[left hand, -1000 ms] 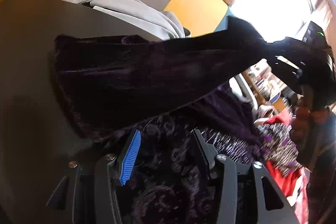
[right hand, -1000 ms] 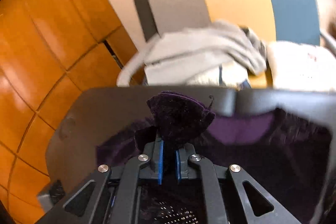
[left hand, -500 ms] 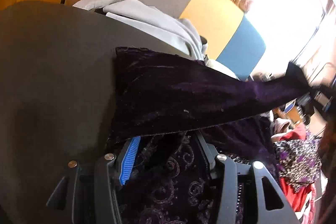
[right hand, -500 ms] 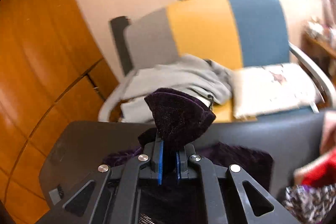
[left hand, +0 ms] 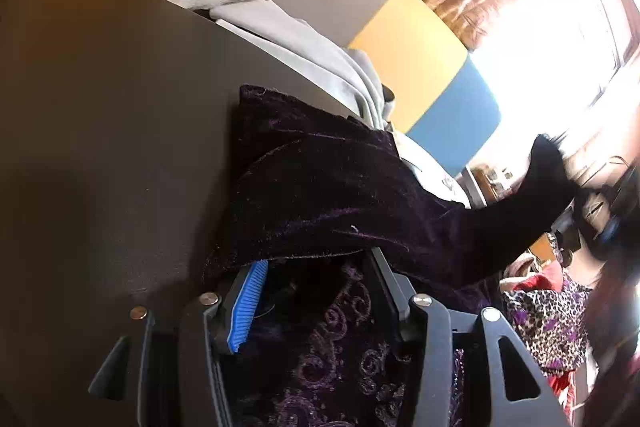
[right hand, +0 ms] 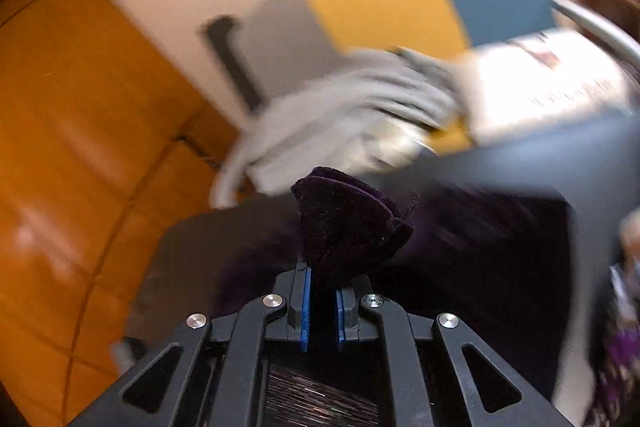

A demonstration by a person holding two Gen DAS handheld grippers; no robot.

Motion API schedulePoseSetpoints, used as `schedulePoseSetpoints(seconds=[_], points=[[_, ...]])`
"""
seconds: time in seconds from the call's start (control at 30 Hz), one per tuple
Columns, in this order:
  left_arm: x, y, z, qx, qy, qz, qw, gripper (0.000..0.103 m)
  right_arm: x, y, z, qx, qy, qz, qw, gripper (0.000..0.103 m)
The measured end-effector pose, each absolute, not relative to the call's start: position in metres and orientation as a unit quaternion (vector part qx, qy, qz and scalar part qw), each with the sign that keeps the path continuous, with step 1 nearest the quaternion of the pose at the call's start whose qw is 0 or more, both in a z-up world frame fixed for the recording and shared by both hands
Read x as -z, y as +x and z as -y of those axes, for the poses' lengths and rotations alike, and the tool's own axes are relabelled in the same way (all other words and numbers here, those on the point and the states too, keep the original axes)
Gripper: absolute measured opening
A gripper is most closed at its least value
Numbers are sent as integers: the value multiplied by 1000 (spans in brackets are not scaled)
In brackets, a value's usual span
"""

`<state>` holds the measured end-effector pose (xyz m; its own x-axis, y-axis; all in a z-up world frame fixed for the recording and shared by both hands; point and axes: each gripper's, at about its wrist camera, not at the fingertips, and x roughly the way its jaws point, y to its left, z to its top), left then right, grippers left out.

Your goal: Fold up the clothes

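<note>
A dark purple velvet garment (left hand: 328, 195) lies on the dark grey table (left hand: 100, 115), with a patterned purple part (left hand: 352, 359) under it. My left gripper (left hand: 316, 267) is open, its jaws wide apart over the patterned cloth, and the velvet fold drapes across its tips. My right gripper (right hand: 322, 275) is shut on a bunched end of the velvet garment (right hand: 344, 223) and holds it above the table (right hand: 520, 163). In the left wrist view that lifted end stretches out to the right gripper (left hand: 600, 211) at the far right.
A chair with grey, yellow and blue back panels (left hand: 408, 55) stands behind the table, with grey clothes (left hand: 304, 51) and a white cushion (right hand: 548, 83) on it. Leopard-print and red clothes (left hand: 548, 319) are piled at the right. Orange wood panels (right hand: 80, 131) are on the left.
My right gripper has pulled the velvet end rightward across the garment, so the fold edge has moved right and now covers my left gripper's tips. The right wrist view has swung and blurred.
</note>
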<state>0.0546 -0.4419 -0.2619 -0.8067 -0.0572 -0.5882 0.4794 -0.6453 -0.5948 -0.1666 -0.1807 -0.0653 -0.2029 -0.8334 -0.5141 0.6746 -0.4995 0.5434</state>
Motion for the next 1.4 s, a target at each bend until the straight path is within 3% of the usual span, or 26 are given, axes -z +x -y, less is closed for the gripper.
schedulePoseSetpoints(seconds=[0.2,0.37,0.5,0.87,1.0,1.07,1.13,1.23,1.37,1.4], points=[[267,74,453,853,231,-434,176,51,-58,-131,243,741,299,101,593,10],[264,79,448,854,223,-426,197,51,-86,-105,258,750,262,62,604,10],[271,83,450,850,224,-438,191,52,-52,-114,236,773,282,60,565,10],[264,73,441,864,264,-396,165,52,132,-189,97,803,442,140,375,10],[267,71,442,863,266,-399,160,52,194,-204,72,779,503,172,333,14],[268,72,443,862,263,-404,157,52,206,-202,66,765,515,194,334,20],[269,72,443,862,262,-404,157,52,214,-197,59,755,520,211,338,34],[268,73,443,862,258,-403,166,52,215,-191,47,745,512,247,350,46],[266,80,446,859,246,-417,169,52,203,-189,36,763,495,248,333,48],[266,81,447,857,243,-420,173,52,201,-190,38,769,497,237,326,41]])
